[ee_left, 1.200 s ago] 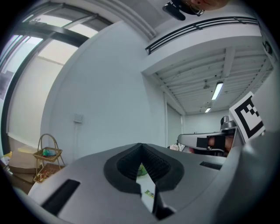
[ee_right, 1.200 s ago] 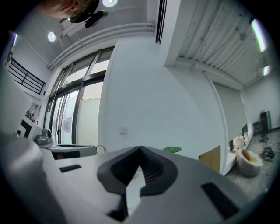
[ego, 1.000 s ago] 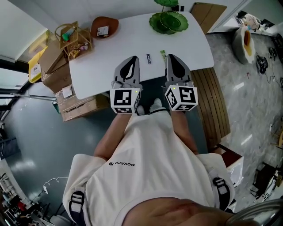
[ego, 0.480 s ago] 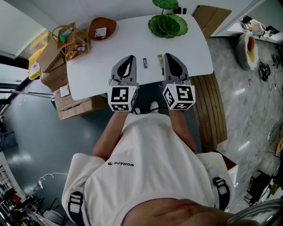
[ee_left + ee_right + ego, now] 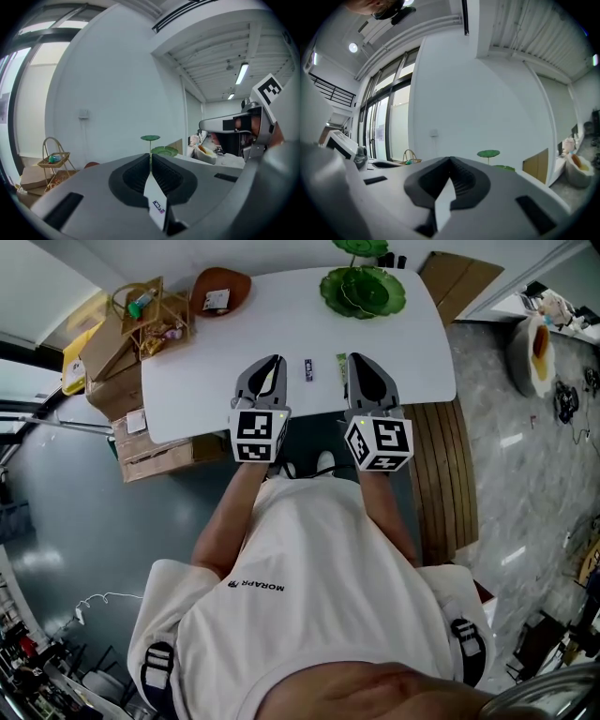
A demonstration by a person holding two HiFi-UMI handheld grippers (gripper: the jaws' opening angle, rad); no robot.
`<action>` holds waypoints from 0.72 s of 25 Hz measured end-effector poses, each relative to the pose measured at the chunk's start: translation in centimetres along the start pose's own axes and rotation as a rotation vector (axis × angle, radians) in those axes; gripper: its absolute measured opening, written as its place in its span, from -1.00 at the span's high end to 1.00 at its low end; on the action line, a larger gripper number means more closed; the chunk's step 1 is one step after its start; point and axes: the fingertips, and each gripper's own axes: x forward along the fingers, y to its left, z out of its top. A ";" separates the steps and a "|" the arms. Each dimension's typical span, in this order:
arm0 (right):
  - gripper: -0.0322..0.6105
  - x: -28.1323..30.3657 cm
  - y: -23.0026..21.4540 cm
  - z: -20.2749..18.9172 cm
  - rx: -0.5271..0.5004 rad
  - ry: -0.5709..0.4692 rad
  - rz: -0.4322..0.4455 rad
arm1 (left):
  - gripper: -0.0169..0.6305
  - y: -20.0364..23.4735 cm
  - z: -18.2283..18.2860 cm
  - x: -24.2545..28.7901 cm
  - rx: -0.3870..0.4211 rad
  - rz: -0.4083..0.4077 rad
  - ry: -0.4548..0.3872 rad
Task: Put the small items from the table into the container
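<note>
Both have dipped toward the white desk (image 5: 281, 324). The left hand-held gripper (image 5: 275, 362) is pressed together and empty. A dark packet (image 5: 308, 369) and a green packet (image 5: 340, 366) lie untouched at the person's 12 o'clock. The right hand-held gripper (image 5: 356, 360) is likewise closed, so picking looks imminent.

Your white table (image 5: 281, 324) carries a green leaf dish (image 5: 362, 292) at its far edge. Left of the dish sits a brown bowl (image 5: 221, 292) — nearer you from the dish lie a dark packet (image 5: 308, 369) and a green packet (image 5: 340, 366).
</note>
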 end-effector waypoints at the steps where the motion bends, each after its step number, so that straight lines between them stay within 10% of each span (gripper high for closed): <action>1: 0.88 0.1 0.0 -0.2 0.001 0.002 0.003 | 0.93 0.1 -0.7 0.3 0.010 -0.001 0.018; 18: 0.88 0.4 -1.6 -1.6 0.019 0.032 -0.005 | 0.82 1.0 -8.2 3.7 0.176 -0.082 0.251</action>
